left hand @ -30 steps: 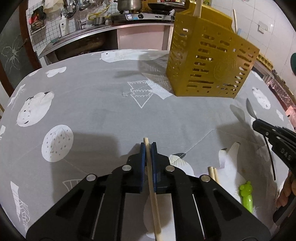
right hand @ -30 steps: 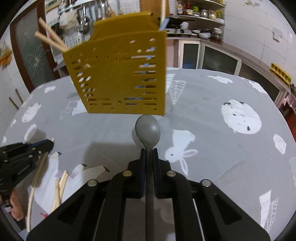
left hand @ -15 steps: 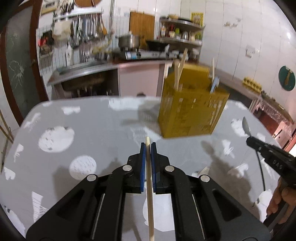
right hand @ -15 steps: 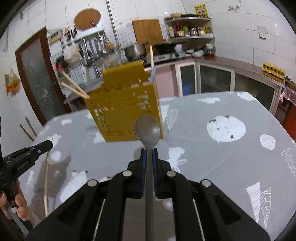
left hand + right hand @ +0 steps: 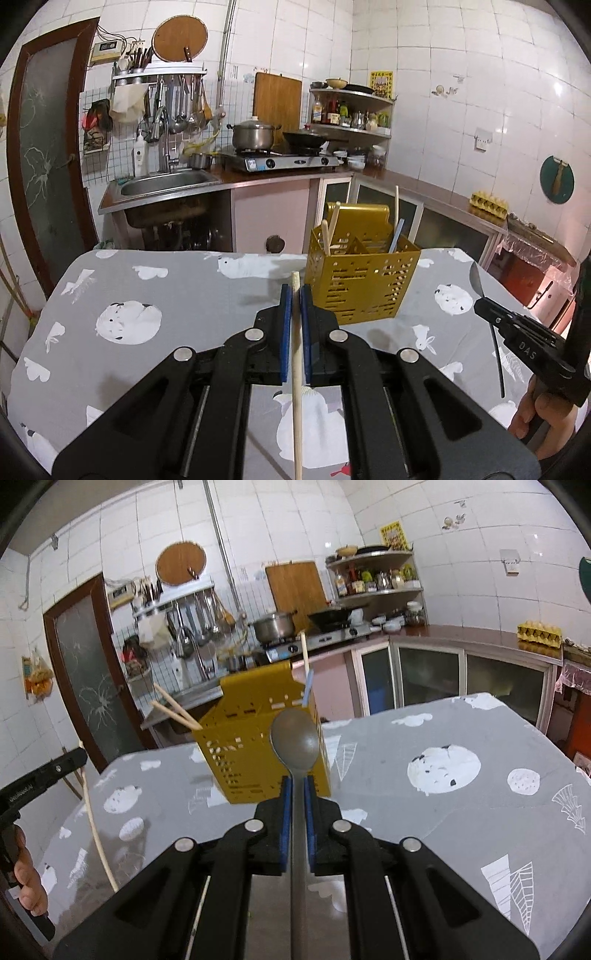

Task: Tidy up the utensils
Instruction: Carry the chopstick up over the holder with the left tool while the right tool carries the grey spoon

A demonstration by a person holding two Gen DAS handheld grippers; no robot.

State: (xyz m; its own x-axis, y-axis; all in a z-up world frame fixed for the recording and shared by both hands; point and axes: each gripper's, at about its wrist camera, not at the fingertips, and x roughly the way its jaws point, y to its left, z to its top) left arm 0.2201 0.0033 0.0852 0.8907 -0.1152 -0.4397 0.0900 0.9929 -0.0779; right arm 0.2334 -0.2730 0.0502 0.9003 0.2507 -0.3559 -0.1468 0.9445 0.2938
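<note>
Two hand-held grippers hover above the desk [image 5: 192, 291]: left hand-held gripper [image 5: 295, 291] clamps a chopstick [image 5: 296, 369]; right hand-held gripper [image 5: 295, 784] clamps a spoon [image 5: 294, 744]; the caddy [image 5: 360, 280] stands ahead, nearer the right, both utensils pointing lengthwise toward it

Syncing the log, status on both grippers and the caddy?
Left gripper shut on chopstick. Right gripper shut on grey spoon. Yellow caddy upright ahead on table, path clear.

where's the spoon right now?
The spoon is clamped in the right tongs, bowl sticking out past the tips in front of the yellow utensil holder. In the left wrist view it shows at the far right, above the grey tablecloth.
</note>
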